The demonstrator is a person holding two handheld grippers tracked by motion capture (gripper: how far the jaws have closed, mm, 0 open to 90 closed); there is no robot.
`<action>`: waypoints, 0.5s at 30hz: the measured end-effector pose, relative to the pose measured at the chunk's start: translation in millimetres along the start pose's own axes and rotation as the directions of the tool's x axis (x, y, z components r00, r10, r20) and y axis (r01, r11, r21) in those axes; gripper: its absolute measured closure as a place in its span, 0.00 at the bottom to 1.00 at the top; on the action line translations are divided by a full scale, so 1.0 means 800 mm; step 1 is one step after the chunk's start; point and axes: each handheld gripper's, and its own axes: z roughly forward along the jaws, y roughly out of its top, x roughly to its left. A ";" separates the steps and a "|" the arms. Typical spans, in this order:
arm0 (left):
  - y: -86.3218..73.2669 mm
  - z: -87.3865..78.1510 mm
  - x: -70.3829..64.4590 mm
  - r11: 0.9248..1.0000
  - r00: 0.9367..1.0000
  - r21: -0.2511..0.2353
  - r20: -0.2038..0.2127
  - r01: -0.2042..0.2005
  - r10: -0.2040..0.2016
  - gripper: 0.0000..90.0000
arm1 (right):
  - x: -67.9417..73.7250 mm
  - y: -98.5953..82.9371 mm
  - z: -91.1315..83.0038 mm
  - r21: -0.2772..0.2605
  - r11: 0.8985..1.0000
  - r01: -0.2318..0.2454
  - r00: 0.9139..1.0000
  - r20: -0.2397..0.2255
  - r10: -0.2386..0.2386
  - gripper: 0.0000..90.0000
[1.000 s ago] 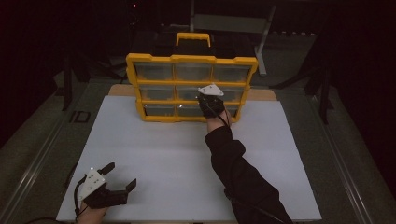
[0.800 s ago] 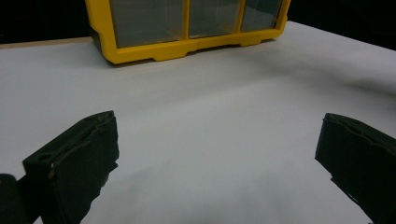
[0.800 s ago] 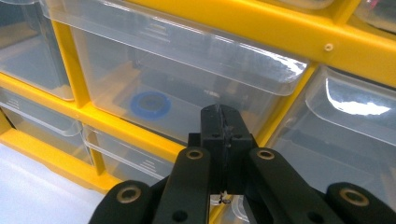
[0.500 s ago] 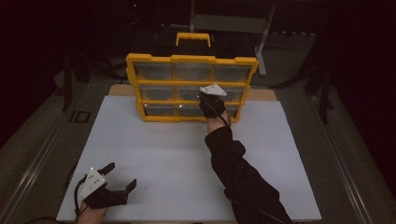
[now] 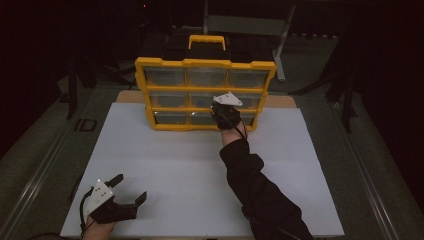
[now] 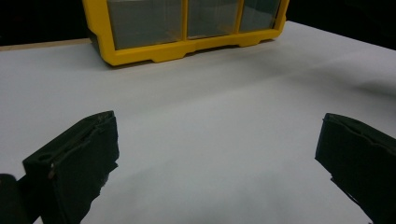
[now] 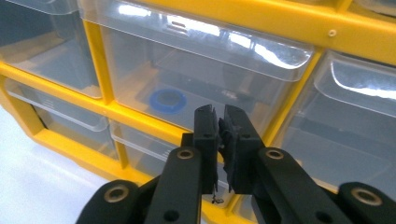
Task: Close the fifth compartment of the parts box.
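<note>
Right gripper closed, left gripper agape.

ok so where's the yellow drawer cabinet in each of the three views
High view: yellow drawer cabinet stands at upper centre, at the far edge of the white mat, with the right gripper at its front.
Left gripper view: its bottom row runs along the top edge.
Right gripper view: close up, drawers behind the shut jaws.
Shared landmark: the yellow bottom rail where it meets the mat.

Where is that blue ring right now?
In the right gripper view, the blue ring lies inside the middle clear drawer, just beyond the right gripper.
</note>
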 end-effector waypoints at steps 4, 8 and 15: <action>0.000 0.000 -0.001 1.000 1.000 0.003 -0.001 -0.005 0.005 0.00 | 0.002 0.002 -0.002 -0.003 1.000 0.001 1.000 -0.030 -0.001 0.84; 0.000 0.000 -0.001 1.000 1.000 0.001 -0.002 -0.004 0.004 0.00 | 0.004 0.002 -0.003 0.013 1.000 0.000 0.998 -0.061 0.001 0.70; 0.001 0.000 -0.001 1.000 1.000 0.002 -0.001 -0.007 0.007 0.00 | 0.011 0.005 -0.004 0.035 0.999 0.004 0.997 -0.084 -0.001 0.53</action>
